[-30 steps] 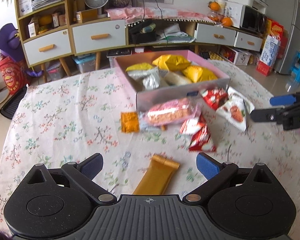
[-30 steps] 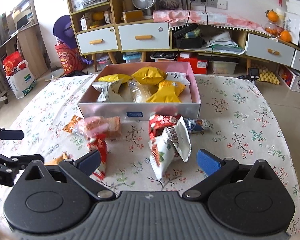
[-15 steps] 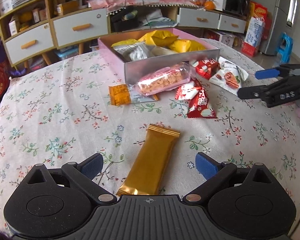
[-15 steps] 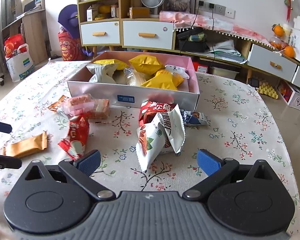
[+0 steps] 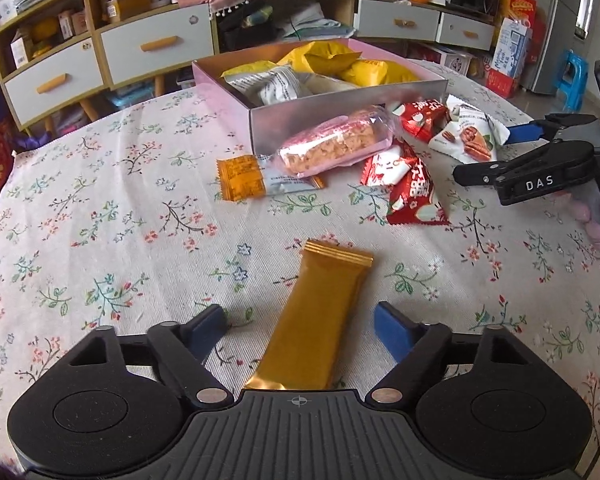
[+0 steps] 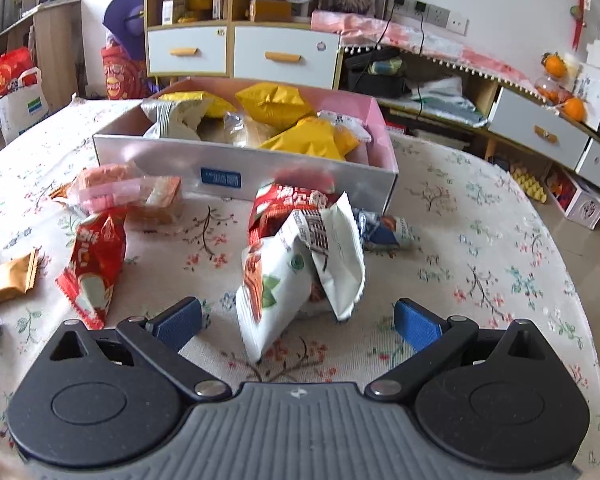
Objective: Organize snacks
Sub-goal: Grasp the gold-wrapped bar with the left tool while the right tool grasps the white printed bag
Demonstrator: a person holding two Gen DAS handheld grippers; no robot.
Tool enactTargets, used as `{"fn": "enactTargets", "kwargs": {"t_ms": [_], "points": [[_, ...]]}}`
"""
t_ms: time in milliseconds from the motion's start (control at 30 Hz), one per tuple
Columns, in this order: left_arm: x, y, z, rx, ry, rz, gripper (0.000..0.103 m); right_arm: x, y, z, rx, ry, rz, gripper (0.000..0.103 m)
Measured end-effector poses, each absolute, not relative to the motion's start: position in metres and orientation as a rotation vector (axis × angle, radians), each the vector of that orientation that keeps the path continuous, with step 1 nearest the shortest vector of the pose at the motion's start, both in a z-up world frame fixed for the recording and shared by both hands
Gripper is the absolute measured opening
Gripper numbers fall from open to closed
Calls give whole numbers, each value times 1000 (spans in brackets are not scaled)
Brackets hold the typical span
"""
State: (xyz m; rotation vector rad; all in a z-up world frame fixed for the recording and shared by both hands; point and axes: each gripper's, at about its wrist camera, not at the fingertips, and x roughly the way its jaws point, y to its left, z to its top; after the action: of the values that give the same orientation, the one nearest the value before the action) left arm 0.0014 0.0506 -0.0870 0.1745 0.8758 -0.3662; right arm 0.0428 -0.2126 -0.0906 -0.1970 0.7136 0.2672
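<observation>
A gold snack bar (image 5: 318, 320) lies on the floral tablecloth between the open fingers of my left gripper (image 5: 300, 330), untouched by the pads; it also shows in the right wrist view (image 6: 8, 280). My right gripper (image 6: 298, 318) is open, its fingers on either side of a white nut packet (image 6: 276, 292). The right gripper also shows in the left wrist view (image 5: 500, 152). The pink-lined box (image 5: 340, 110) (image 6: 244, 168) holds yellow and silver snack bags.
Loose on the cloth before the box are a pink cereal bar (image 5: 336, 142), an orange packet (image 5: 242, 178), red packets (image 5: 414, 194) (image 6: 94, 260) and a blue packet (image 6: 384, 230). Cabinets and shelves stand behind the table (image 5: 100, 208).
My left gripper has moved down and forward, so the gold bar now lies between its fingers. My right gripper has moved closer to the white packet. Both stay open.
</observation>
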Motion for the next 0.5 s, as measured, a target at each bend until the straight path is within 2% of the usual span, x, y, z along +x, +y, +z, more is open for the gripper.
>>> {"fn": "enactTargets", "kwargs": {"t_ms": [100,267,367,500], "points": [[4,50,-85,170,871,-353,58,47,-210,-89,-198,715,257,103],[9,51,-82,156,869,-319,39,54,-208,-87,-193,714,230,102],[12,51,-81,144,871,-297,32,55,-207,-86,-195,707,220,101],[13,52,-80,131,876,-281,28,58,-208,-82,-187,696,210,91]]}}
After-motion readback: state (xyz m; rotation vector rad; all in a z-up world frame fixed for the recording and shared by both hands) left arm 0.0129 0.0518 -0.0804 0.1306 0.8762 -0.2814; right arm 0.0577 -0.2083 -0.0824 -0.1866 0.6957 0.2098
